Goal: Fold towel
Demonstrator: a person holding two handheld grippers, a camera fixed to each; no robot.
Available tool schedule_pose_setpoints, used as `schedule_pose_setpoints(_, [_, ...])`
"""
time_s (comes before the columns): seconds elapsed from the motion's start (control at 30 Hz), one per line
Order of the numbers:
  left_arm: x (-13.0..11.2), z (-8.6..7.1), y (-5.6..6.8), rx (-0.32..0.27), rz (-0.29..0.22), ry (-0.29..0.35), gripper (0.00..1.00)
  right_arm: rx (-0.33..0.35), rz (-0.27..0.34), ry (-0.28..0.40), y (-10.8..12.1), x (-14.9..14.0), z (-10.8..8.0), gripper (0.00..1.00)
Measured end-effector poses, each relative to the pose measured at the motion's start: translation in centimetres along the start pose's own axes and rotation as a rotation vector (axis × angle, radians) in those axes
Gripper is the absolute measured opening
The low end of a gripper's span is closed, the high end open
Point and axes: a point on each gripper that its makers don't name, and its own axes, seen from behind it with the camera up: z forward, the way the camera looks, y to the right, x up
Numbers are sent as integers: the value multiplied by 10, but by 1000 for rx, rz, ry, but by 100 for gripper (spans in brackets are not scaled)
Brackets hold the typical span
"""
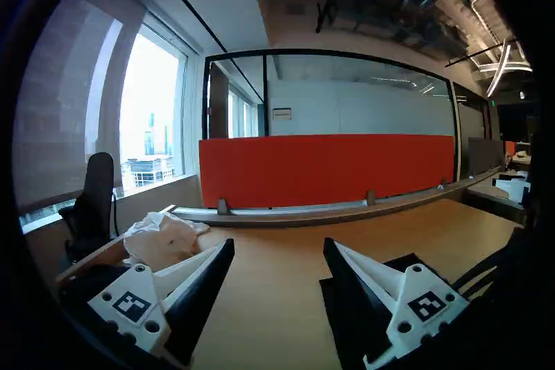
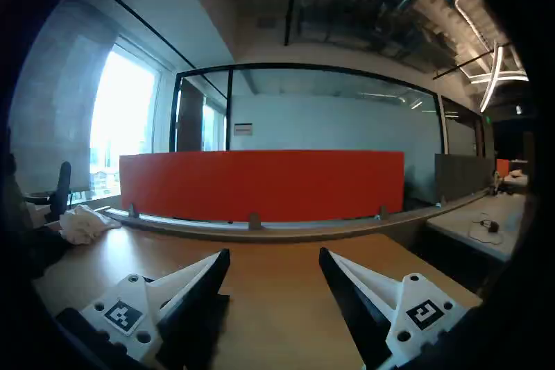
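Left gripper (image 1: 277,244) stands wide open, its black-and-white fingers holding nothing. It is held level over the light brown wooden desk (image 1: 277,287) and aimed at the long orange divider panel (image 1: 326,169). Right gripper (image 2: 274,252) gapes just as wide and is empty too, level above the same desk and facing the same panel. The crumpled cream-white cloth towel (image 1: 163,241) lies at the desk's left end, beyond the left gripper's left finger. In the right gripper view the towel (image 2: 83,223) sits far to the left, well apart. A black office chair (image 1: 90,210) stands beside it.
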Motion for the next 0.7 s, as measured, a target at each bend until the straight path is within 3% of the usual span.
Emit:
schedule_pose_setpoints(0.3, [51, -3, -11, 15, -32, 6, 95, 6, 6, -9, -11, 48, -5, 99])
schedule_pose_setpoints(0.7, [66, 2, -8, -36, -20, -43, 95, 34, -16, -62, -32, 64, -4, 99])
